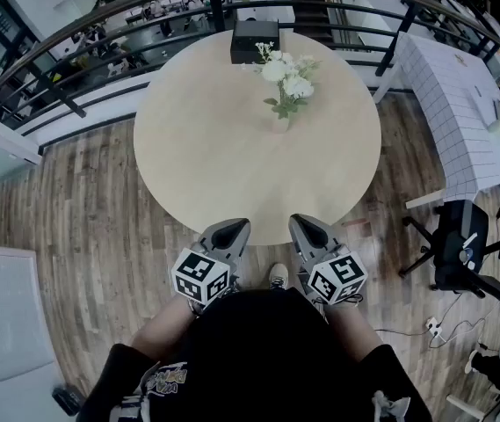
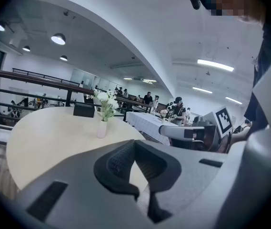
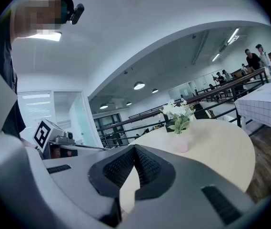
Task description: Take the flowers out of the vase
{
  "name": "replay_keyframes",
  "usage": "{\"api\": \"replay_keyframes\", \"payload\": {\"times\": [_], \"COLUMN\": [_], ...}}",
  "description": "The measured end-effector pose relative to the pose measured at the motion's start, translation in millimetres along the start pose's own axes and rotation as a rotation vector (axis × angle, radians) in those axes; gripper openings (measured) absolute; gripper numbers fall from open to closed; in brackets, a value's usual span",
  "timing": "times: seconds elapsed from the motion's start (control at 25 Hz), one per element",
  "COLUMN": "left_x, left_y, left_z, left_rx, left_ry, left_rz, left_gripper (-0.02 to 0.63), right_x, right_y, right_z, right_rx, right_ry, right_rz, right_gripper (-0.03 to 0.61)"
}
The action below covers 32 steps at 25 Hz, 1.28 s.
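Left gripper (image 1: pixel 229 231) and right gripper (image 1: pixel 306 228) hung at the near table edge, both with jaws closed together, empty. Round table (image 1: pixel 206 148) lay bare between. Far side: white flowers (image 1: pixel 286 76) stood in a small pale vase (image 1: pixel 281 123), black box (image 1: pixel 254 40) just behind. Best approach, likely: reach across, steady the vase, pinch the stems low, lift straight.

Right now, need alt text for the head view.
A pale vase of white flowers stands toward the far side of a round beige table, in front of a black box. At the near edge, the left gripper and right gripper are shut, empty, well short of the vase.
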<state>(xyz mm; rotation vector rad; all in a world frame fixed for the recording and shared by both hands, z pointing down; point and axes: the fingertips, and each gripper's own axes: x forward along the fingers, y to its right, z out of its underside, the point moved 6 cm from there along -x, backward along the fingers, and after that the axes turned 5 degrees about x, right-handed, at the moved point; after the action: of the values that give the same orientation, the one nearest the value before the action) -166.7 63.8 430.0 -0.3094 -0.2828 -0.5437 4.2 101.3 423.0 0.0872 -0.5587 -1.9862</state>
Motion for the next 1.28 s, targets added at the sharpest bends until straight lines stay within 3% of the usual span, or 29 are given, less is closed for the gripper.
{"api": "replay_keyframes", "payload": {"times": [0.28, 0.88, 1.28], "left_x": [2.9, 6.4, 20.7], "left_y": [5.4, 15.8, 33.8], "left_z": [1.2, 6.4, 10.4], "left_rx": [-0.002, -0.048, -0.056], "left_ry": [0.000, 0.020, 0.027], "left_rz": [0.002, -0.001, -0.063], "left_gripper": [0.006, 0.006, 0.006], "right_x": [-3.3, -11.9, -22.9], "right_y": [3.0, 6.8, 32.9], "right_z": [0.0, -5.7, -9.1], "right_rx": [0.000, 0.004, 0.007], "right_ry": [0.001, 0.061, 0.042], "right_rz": [-0.004, -0.099, -0.139], "right_gripper": [0.018, 0.020, 0.020]}}
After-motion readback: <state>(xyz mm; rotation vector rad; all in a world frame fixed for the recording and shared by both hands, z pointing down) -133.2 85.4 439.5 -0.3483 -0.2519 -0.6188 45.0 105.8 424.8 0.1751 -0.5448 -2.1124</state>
